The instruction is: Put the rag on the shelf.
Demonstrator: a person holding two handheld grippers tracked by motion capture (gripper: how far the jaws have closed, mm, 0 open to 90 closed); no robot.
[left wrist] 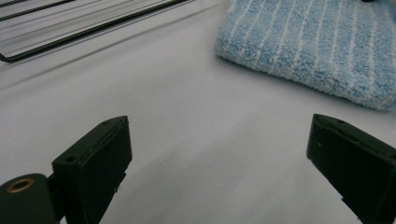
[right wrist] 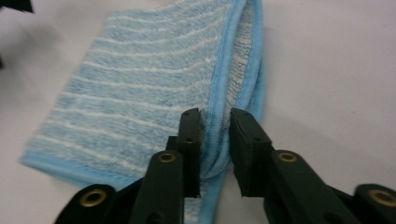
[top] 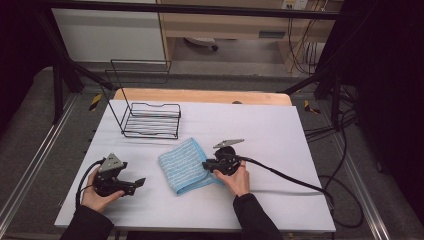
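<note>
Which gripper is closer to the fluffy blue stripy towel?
The right gripper. Its jaws sit around the hemmed edge of the folded blue-and-white striped terry towel. The left gripper is off to the towel's left, jaws wide open over bare table.

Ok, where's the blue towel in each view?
High view: towel at table centre, right gripper at its right edge.
Left gripper view: towel top right, beyond the open jaws.
Right gripper view: towel centre-left, hem between the jaws.
Shared landmark: its white stripes.
</note>
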